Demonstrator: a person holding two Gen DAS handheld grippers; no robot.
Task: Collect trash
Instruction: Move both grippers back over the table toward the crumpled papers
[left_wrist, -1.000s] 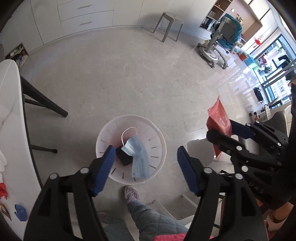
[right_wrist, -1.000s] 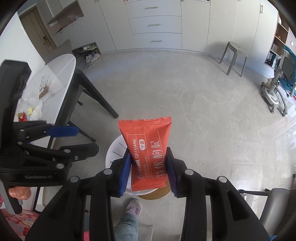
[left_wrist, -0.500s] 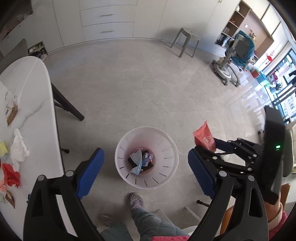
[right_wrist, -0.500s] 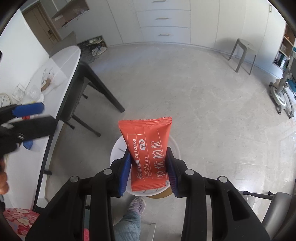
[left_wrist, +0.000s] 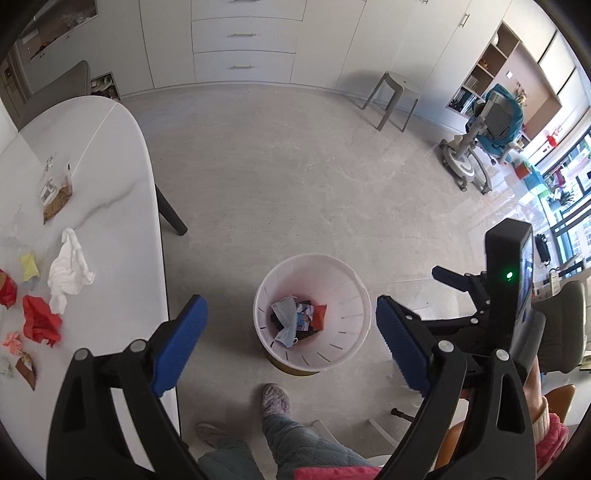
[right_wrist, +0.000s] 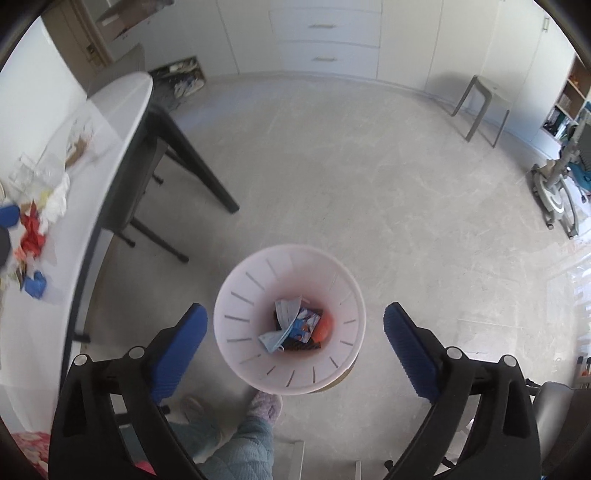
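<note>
we see the right gripper (right_wrist: 295, 334) with its blue pads (right_wrist: 179, 347) spread wide and nothing between them, poised directly above the white trash bin (right_wrist: 236, 295). the left gripper (left_wrist: 291, 339) is likewise spread wide and empty, hanging above and slightly nearer than the same trash bin (left_wrist: 354, 295); the right gripper (left_wrist: 480, 295) appears at the right edge of the left wrist view, beside the bin.

at the bottom of the bin we find the orange-red snack wrapper (right_wrist: 323, 328), lying to the right of a pale blue face mask (right_wrist: 284, 321) and a small printed packet (right_wrist: 306, 325), all resting on a dark item that we cannot identify. in the left wrist view the same wrapper (left_wrist: 318, 316) lies on the right side of the pile.

the bin stands on the grey floor (left_wrist: 295, 184), just right of the white table (left_wrist: 110, 166). on the table's near left portion we note remaining litter: a crumpled white tissue (left_wrist: 68, 267), a red crumpled piece (left_wrist: 38, 323), a yellow scrap (left_wrist: 29, 266) and a brown wrapper (left_wrist: 57, 201) farther away. a slippered foot (left_wrist: 275, 400) stands just near of the bin. a grey stool (left_wrist: 393, 98) stands far right, before the white cabinets (left_wrist: 243, 40).
</note>
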